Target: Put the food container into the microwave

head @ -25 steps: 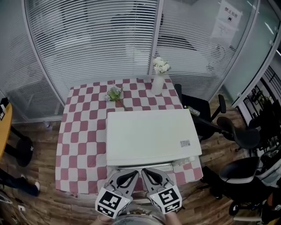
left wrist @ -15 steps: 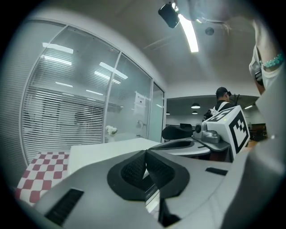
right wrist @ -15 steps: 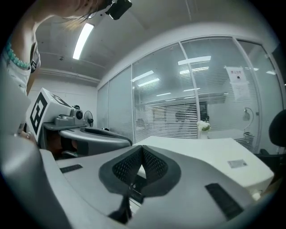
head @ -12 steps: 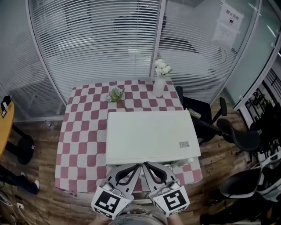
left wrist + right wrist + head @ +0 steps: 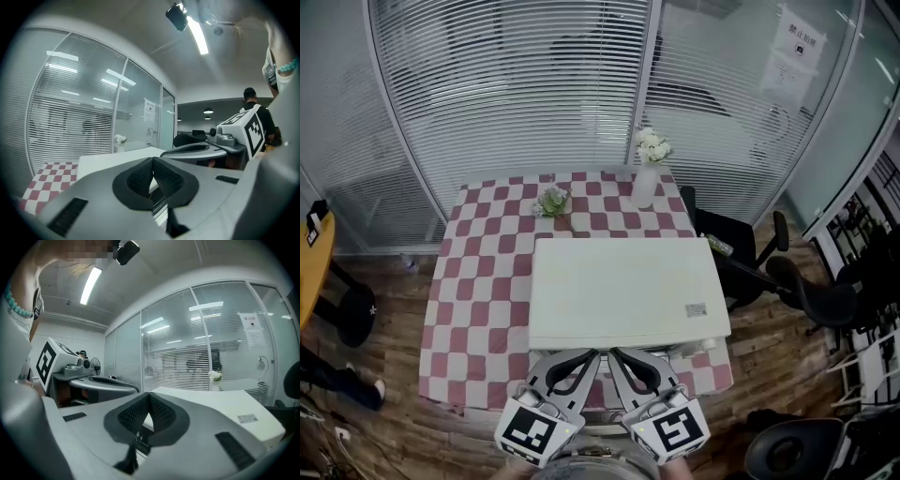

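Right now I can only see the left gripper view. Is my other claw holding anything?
Observer: No. In the right gripper view the right claw is shut, with nothing between its jaws.
Operator: Is anything lying on the table?
Observer: Yes. The head view shows a small bunch of flowers lying on the checked tablecloth, beyond the far left corner of the white microwave.
Operator: Is the microwave's top bare?
Observer: Almost. One small label sits near its front right corner.
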